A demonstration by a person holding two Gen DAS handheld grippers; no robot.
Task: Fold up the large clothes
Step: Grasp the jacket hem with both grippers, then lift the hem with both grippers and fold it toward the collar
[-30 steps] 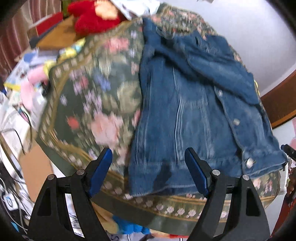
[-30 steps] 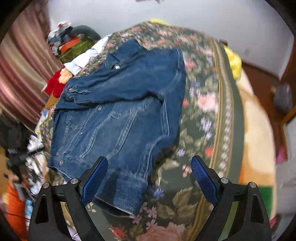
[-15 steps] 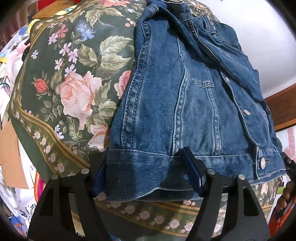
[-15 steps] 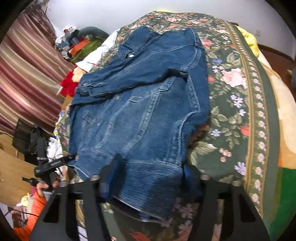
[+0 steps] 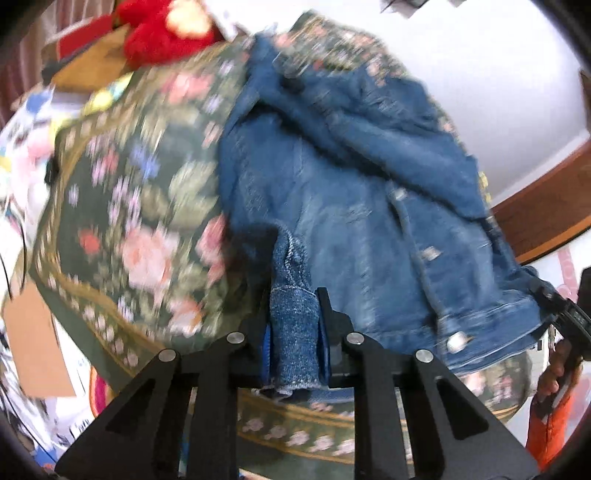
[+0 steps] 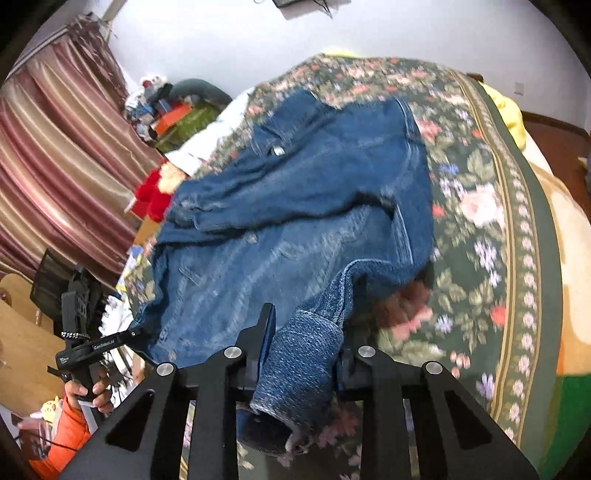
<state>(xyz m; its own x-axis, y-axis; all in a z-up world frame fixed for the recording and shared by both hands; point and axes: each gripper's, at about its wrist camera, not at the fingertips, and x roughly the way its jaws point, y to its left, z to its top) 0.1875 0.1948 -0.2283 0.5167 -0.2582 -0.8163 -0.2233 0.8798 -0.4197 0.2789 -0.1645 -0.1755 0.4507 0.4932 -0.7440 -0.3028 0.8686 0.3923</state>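
A blue denim jacket (image 5: 351,221) lies spread on the floral bedspread (image 5: 129,229), one sleeve folded across its chest. My left gripper (image 5: 295,314) is closing, and its blue pads press a bunched piece of the bottom hem, lifted a little off the bed. The right wrist view shows the same jacket (image 6: 295,229), with my right gripper (image 6: 308,343) closing on the rolled hem at the other bottom corner. A hand in an orange sleeve (image 6: 85,391) holds the other gripper at the left edge of that view.
A red plush toy (image 5: 166,29) and clutter lie beyond the bed's far side. Striped curtains (image 6: 55,166) hang on the left. A yellow cloth (image 6: 509,114) sits at the bedspread's (image 6: 480,258) far right. Cardboard (image 5: 33,339) lies on the floor.
Both grippers went from wide open around the hem to closed on it. The left one has drawn back with the hem, and the denim bunches up between each pair of pads.
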